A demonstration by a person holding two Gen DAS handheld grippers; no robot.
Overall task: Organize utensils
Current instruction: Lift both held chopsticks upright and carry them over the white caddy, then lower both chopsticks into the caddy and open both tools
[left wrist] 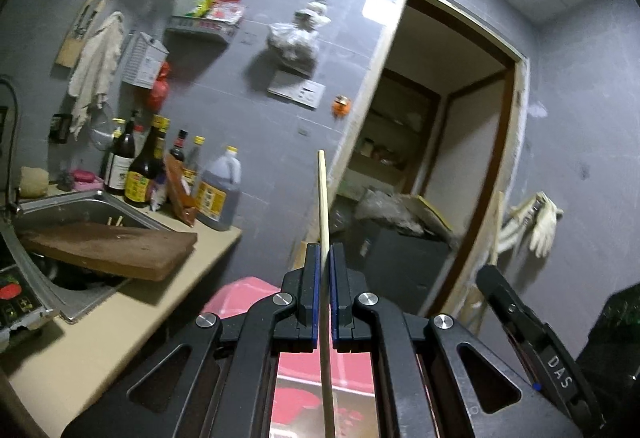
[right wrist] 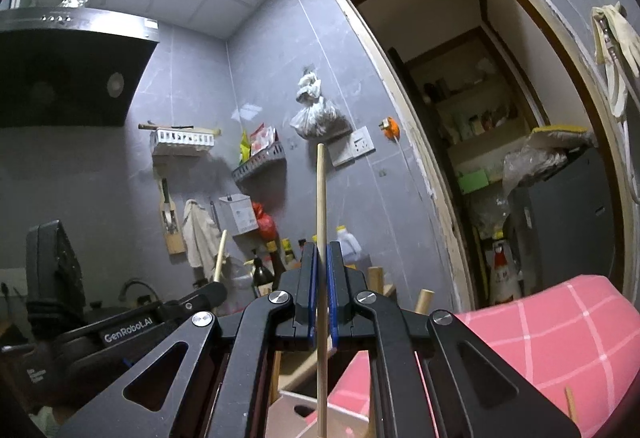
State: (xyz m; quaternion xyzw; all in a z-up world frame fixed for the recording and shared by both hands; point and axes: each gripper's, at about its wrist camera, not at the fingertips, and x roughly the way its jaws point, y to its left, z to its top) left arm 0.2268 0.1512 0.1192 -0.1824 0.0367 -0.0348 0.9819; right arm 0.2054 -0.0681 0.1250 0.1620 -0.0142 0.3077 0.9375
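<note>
My left gripper (left wrist: 325,250) is shut on a pale wooden chopstick (left wrist: 323,198) that runs upright between the blue pads and sticks out above them. My right gripper (right wrist: 322,250) is shut on a second wooden chopstick (right wrist: 320,194), also upright. The left gripper shows at the lower left of the right wrist view (right wrist: 208,292) with its chopstick (right wrist: 219,256) rising from it. The right gripper's body shows at the right edge of the left wrist view (left wrist: 520,322). Both are held up in the air facing the grey tiled wall.
A steel sink (left wrist: 80,206) with a wooden cutting board (left wrist: 116,248) across it sits left on the beige counter (left wrist: 120,318). Sauce bottles (left wrist: 144,170) stand behind. A pink checked cloth (right wrist: 540,342) lies low right, wooden pegs (right wrist: 424,300) beside it. A doorway (right wrist: 500,142) opens right.
</note>
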